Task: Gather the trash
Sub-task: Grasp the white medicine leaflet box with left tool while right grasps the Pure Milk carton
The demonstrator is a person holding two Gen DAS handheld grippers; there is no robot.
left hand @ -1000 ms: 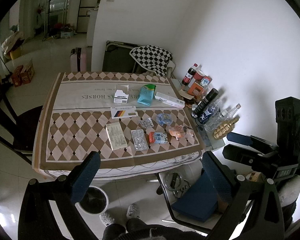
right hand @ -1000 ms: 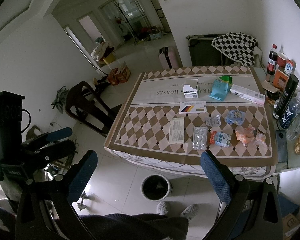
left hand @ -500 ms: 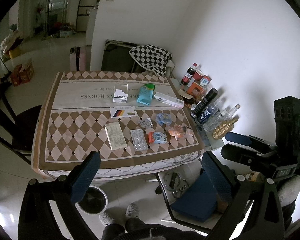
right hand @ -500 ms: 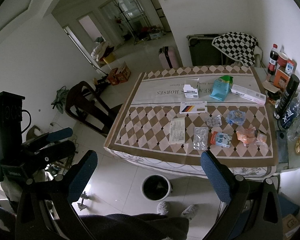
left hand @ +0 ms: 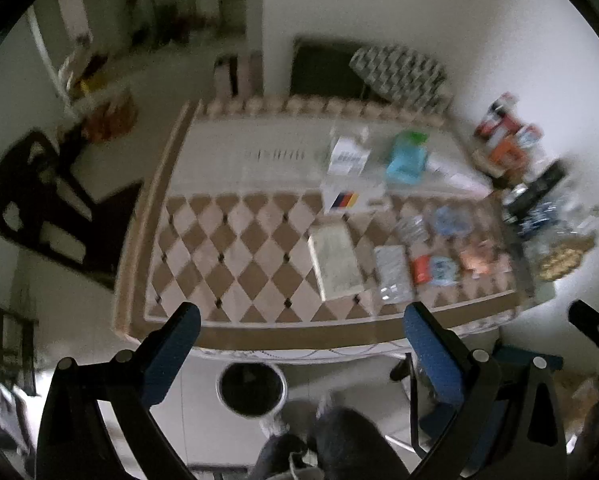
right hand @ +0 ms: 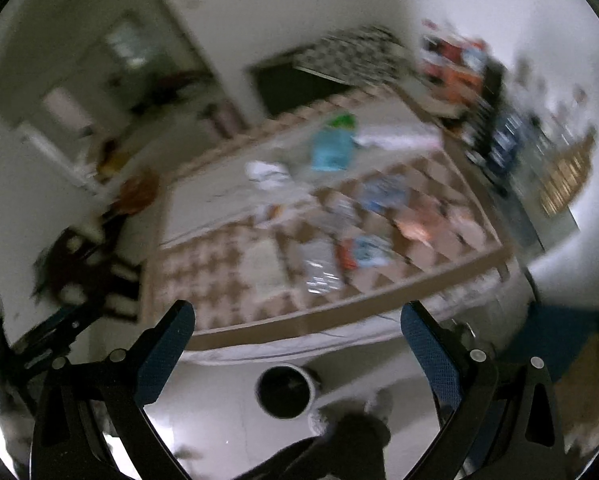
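Note:
Both views are blurred. A table with a brown diamond-pattern cloth holds scattered litter: blister packs, a pale leaflet, crumpled wrappers, small boxes and a blue pouch. A round bin stands on the floor below the table's near edge. My left gripper and right gripper are both open and empty, held above the floor short of the table.
Bottles and cans crowd the table's right side by the wall. A dark chair stands left of the table. A blue-seated stool is at the right. The person's feet are beside the bin.
Both grippers have swung sharply and moved closer to the table; the views are now motion-blurred and darker. Both stay open and empty.

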